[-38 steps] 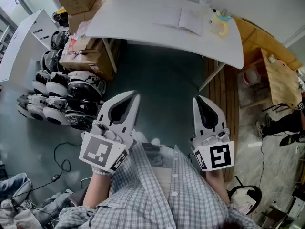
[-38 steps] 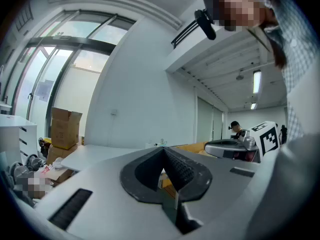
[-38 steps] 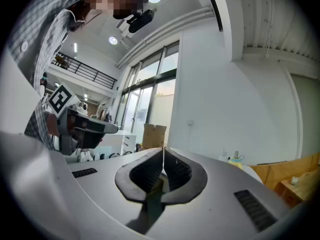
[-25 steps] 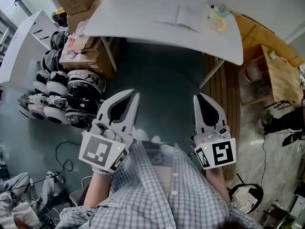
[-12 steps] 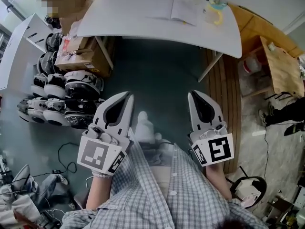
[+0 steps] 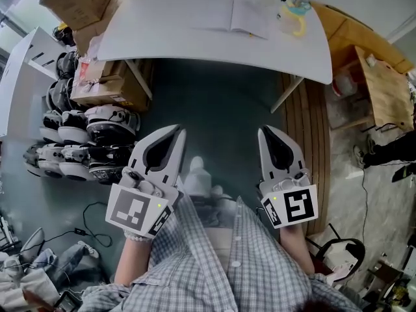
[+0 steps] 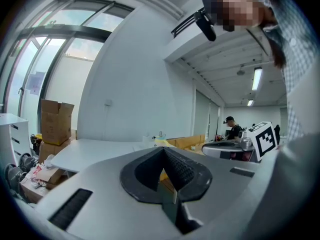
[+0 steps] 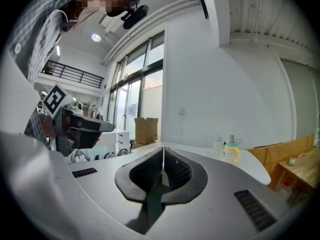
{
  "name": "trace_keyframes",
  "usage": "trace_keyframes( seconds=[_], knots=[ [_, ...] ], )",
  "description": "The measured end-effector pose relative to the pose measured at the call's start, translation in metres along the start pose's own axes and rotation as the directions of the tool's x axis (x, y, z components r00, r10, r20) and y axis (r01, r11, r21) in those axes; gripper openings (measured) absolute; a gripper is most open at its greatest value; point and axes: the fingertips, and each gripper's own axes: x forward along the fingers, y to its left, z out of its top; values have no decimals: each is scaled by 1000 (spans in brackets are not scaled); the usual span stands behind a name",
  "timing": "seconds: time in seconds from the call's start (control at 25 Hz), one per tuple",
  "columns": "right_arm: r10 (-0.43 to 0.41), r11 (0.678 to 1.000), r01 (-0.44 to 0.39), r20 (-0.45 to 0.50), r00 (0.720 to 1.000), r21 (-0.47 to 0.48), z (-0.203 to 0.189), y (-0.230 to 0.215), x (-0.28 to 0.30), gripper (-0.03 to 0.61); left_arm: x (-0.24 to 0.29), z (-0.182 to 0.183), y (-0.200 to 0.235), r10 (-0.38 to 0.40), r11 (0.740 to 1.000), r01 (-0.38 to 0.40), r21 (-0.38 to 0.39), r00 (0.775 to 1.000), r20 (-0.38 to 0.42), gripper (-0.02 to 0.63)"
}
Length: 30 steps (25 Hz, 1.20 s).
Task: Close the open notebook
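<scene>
My left gripper (image 6: 177,130) and right gripper (image 6: 266,131), the 2 closed on nothing, hang over the dark floor (image 6: 221,99), well apart from the white table (image 6: 162,34) where the notebook (image 6: 239,15) lies open near a cup (image 6: 297,13).

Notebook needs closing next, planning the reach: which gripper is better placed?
Right, probably: the open notebook lies right of centre on the table, more in line with the right gripper than the left gripper. Both shut.

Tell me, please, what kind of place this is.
Probably a lab or workshop room: a white table with an open notebook, cardboard boxes beside it, and cables loose on the floor.
</scene>
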Motion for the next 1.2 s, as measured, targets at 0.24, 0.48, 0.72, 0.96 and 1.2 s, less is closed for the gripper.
trace_keyframes(
  seconds=[0.24,0.48,0.72,0.96,1.2],
  knots=[
    [-17,1000,17,-24,1000,-4,-1,-11,34,23,34,4,26,-31,1000,31,-7,1000,-5,6],
    [-55,998,55,-18,998,-26,9,-27,65,23,65,16,50,-67,998,67,-2,998,15,6],
    [-117,991,116,-14,993,-66,16,-36,95,23,93,26,77,-119,993,119,1,992,28,6],
    [-133,988,132,-15,991,-80,22,-36,121,23,115,34,99,-162,987,161,12,986,41,6],
    [-162,981,160,-11,987,-108,25,-34,136,23,123,36,115,-183,983,182,18,982,47,6]
  ],
)
